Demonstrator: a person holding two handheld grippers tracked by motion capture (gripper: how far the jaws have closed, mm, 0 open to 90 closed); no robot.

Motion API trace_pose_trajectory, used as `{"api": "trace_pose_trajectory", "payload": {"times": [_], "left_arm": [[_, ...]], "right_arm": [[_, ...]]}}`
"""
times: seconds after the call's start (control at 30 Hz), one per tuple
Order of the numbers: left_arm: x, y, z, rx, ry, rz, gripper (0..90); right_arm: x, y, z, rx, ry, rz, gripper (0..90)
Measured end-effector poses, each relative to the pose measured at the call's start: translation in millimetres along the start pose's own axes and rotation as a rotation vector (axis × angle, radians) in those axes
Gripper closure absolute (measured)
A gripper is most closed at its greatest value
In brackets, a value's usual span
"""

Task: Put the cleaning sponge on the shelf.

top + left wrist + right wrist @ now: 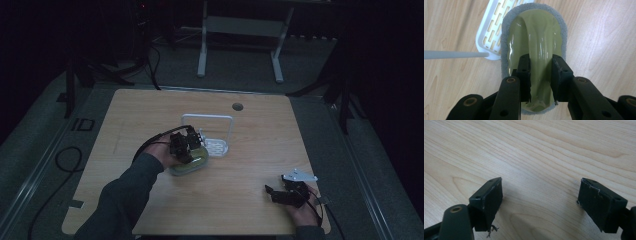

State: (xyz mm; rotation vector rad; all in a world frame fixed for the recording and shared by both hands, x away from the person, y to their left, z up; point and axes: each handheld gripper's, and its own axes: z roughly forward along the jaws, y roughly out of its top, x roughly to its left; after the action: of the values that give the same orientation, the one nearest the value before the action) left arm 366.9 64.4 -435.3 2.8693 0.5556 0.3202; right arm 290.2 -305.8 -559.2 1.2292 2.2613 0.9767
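Note:
An olive-green scrubber (pixel 536 27) with a grey felt rim lies on the wooden table (pixel 140 115), near its middle. My left gripper (pixel 541 60) points down at it, and both pads clamp the raised green handle. The high view shows the same left gripper (pixel 187 145) on top of the scrubber (pixel 194 164). Near the table's front right corner my right gripper (pixel 275 189) rests low over the wood. In the right gripper view its jaws stand wide apart, so the right gripper (pixel 540 187) is open, with bare table between them.
A white slotted tray (pixel 489 30) touches the scrubber's far end, and a white rod (pixel 454 54) of its frame crosses beside it. The tray (pixel 218 146) and its upright white frame (pixel 207 117) stand just behind the scrubber. A round hole (pixel 237 106) lies toward the table's back edge.

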Motion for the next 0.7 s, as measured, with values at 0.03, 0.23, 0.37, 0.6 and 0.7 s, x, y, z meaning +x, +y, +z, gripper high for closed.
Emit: {"api": "trace_pose_trajectory", "payload": {"times": [0.03, 0.23, 0.37, 0.6, 0.7], "left_arm": [[0.3, 0.4, 0.0, -0.003, 0.001, 0.002, 71.7], [1.6, 2.7, -1.6, -0.014, 0.007, 0.032, 71.7], [2.9, 5.3, -2.5, -0.032, 0.009, 0.059, 71.7], [5.2, 6.7, -1.1, -0.038, -0.007, 0.092, 71.7], [4.7, 8.2, 0.3, -0.043, -0.007, 0.124, 71.7]], "right_arm": [[0.1, 0.0, 0.0, 0.001, 0.0, 0.001, 19.3], [0.0, 0.0, 0.1, -0.001, 0.0, 0.0, 19.3], [0.0, 0.0, 0.0, 0.0, 0.0, 0.0, 19.3], [-0.2, 0.0, 0.1, -0.001, -0.001, -0.002, 19.3], [-0.1, 0.0, 0.0, -0.001, 0.0, -0.002, 19.3]]}}
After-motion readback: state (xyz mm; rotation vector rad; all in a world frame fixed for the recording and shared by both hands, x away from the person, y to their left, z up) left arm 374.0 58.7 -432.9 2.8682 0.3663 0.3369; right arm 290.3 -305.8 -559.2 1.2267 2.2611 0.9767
